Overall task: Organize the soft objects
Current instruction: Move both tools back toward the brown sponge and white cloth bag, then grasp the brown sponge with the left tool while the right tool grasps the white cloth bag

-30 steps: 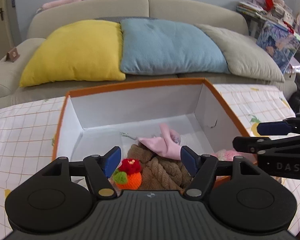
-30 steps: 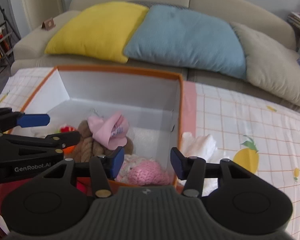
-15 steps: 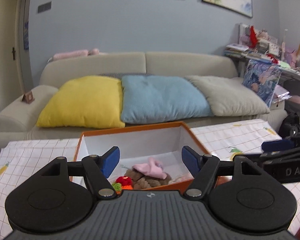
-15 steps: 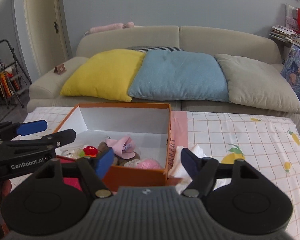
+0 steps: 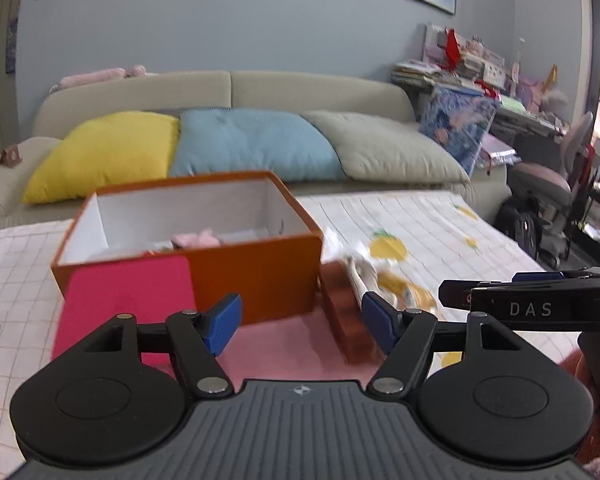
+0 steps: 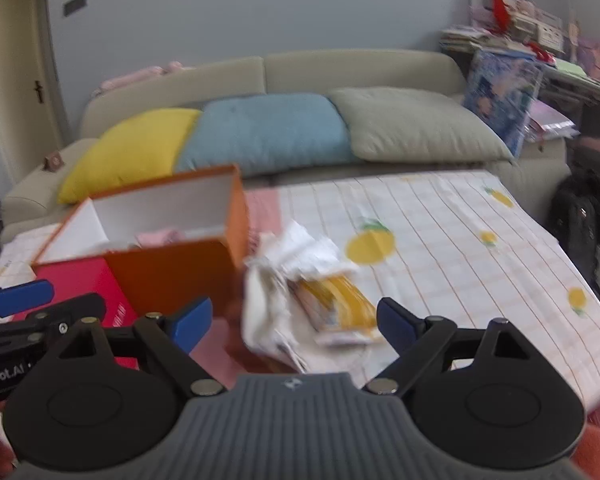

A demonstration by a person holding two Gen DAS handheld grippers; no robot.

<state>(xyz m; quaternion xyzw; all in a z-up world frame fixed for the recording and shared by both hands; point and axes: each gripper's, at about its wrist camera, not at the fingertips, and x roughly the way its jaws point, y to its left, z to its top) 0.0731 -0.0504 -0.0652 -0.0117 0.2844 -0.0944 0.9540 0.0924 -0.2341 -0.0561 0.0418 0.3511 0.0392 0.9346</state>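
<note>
An orange box (image 5: 256, 268) (image 6: 168, 268) with white inside walls stands on the checked tablecloth, and a pink soft item (image 5: 196, 239) (image 6: 160, 237) peeks over its rim. My left gripper (image 5: 298, 326) hangs open in front of the box with nothing between its fingers. My right gripper (image 6: 294, 322) is to the box's right, jaws opening, empty, above a crumpled white cloth (image 6: 284, 280) and a yellow packet (image 6: 336, 304). In the left wrist view the same pile (image 5: 384, 276) is blurred. Each gripper shows at the edge of the other's view.
A red-pink panel (image 5: 128, 300) leans on the box front. A brown box (image 5: 346, 316) lies beside the pile. Behind the table stands a beige sofa (image 5: 300, 92) with yellow, blue and grey cushions. Cluttered shelves (image 5: 480, 64) and a chair (image 5: 548, 176) stand at the right.
Both grippers have pulled back from over the box, which now looks smaller and farther. The right gripper's jaws have spread wider. The soft toys stay in the box.
</note>
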